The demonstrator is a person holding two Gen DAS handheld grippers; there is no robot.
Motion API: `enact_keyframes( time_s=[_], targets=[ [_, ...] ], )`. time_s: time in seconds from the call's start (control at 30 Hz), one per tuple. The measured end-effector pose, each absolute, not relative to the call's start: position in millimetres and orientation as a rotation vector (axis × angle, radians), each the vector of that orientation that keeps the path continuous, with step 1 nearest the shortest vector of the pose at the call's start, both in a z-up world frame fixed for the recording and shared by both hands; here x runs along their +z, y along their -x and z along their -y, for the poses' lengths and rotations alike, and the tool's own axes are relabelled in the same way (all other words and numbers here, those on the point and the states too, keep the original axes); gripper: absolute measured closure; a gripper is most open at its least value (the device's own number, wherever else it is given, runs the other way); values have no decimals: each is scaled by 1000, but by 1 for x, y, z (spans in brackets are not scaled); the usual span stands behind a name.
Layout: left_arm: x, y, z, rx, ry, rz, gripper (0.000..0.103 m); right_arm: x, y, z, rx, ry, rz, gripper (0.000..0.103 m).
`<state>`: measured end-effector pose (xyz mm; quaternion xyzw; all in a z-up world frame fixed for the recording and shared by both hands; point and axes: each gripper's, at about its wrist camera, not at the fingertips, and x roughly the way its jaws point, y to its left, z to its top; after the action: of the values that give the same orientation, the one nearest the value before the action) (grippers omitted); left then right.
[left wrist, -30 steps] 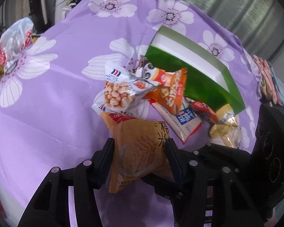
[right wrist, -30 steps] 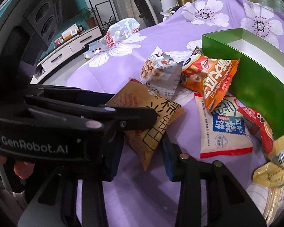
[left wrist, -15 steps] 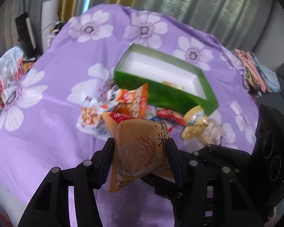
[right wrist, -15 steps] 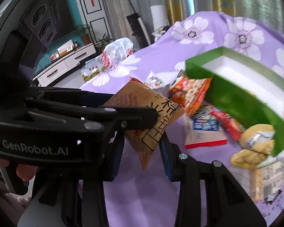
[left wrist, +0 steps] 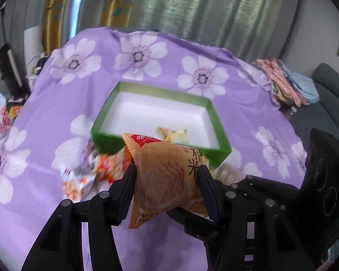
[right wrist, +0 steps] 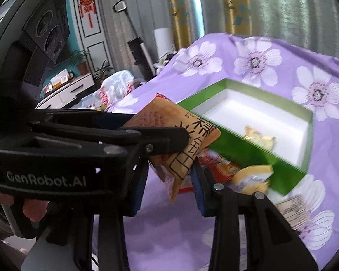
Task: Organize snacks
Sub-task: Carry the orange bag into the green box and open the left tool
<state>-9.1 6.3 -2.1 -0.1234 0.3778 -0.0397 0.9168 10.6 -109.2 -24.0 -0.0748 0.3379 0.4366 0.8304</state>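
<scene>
Orange snack pkt [left wrist: 167, 176] pinched in left fingers [left wrist: 133, 187], held above near wall of green box [left wrist: 160, 143] for drop-in; right fingers [right wrist: 197, 194] open, empty.

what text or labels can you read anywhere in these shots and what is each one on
"GenRobot.AI": white lettering on the black left gripper body, seen from the right wrist.
"Guo Ba": small print on the orange crinkle-edged snack packet held between the left gripper's fingers.
"糯米": large black characters on that packet.
Red logo patch on the packet: too blurred.
White nutrition label packet on the purple flowered cloth: too small to read.
</scene>
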Motion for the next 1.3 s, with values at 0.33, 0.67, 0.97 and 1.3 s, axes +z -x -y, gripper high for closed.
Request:
enact_keyframes(
  time_s=[0.33,0.67,0.97,1.3],
  targets=[
    [21,-46,11,-144,217,-721,48,-1,-64,129,843,137,-653,65],
    [5,-97,11,-146,226,-773,48,-17,-112,126,800,129,-698,64],
    [-5,-108,3,-56,217,-792,18,-32,-128,127,721,128,-739,47],
    [5,-85,-2,-8,184,-780,11,-18,-109,149,683,115,-708,37]
  ],
)
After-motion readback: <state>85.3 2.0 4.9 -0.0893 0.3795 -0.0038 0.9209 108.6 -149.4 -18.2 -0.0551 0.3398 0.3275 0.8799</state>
